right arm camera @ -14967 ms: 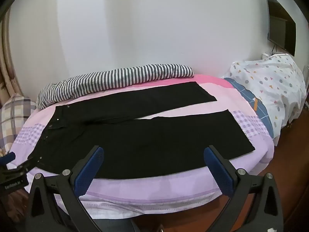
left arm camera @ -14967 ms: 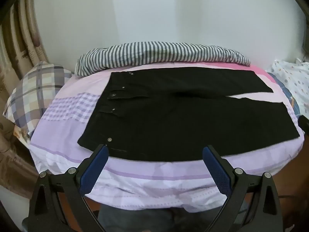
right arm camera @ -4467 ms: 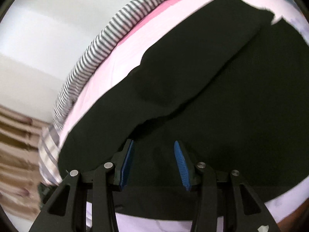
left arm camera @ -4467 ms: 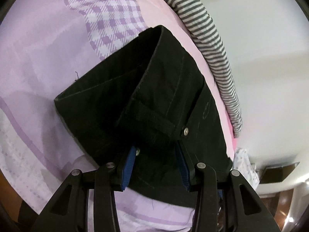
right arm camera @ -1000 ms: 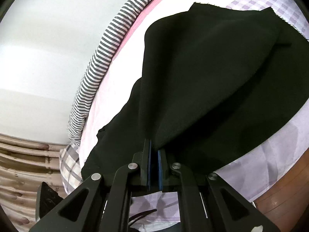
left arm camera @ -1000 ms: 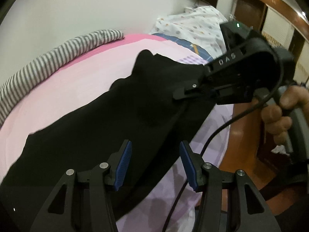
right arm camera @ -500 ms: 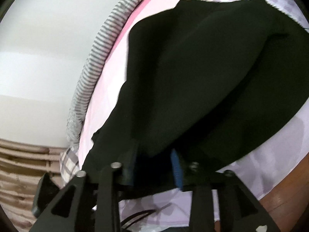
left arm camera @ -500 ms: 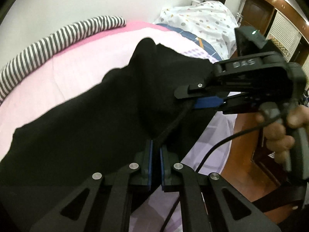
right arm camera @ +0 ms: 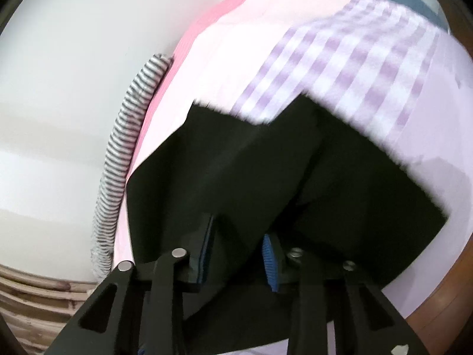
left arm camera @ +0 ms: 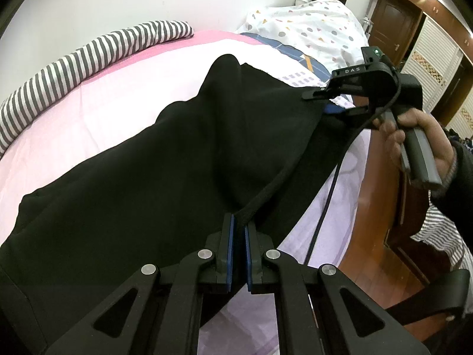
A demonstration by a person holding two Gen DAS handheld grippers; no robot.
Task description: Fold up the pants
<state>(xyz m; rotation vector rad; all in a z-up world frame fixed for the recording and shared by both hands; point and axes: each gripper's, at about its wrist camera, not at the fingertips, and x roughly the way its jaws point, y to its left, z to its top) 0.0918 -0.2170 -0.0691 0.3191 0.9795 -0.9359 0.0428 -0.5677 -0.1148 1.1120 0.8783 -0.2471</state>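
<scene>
Black pants (left arm camera: 133,162) lie along the pink and lilac bed sheet (left arm camera: 103,94), folded lengthwise. My left gripper (left arm camera: 238,217) is shut on a raised fold of the cloth near the bed's front edge. A black braided cable (left arm camera: 295,165) runs down to its jaw tips. Further right, a hand (left arm camera: 414,130) holds my right gripper (left arm camera: 331,103) at the leg end of the pants. The right wrist view is blurred. There the right gripper (right arm camera: 238,251) has its jaws apart and closing, with a ridge of the pants (right arm camera: 251,162) between the blue pads.
A striped grey and white blanket (left arm camera: 88,53) lies along the wall at the back of the bed. White dotted bedding (left arm camera: 310,23) is heaped at the far right end. Brown wooden floor (left arm camera: 369,222) and a dark door (left arm camera: 384,14) lie beyond the bed edge.
The left jaws went from open to shut on the pants fold. The right gripper let go of that fold, its jaws parted, and it slid right towards the leg ends.
</scene>
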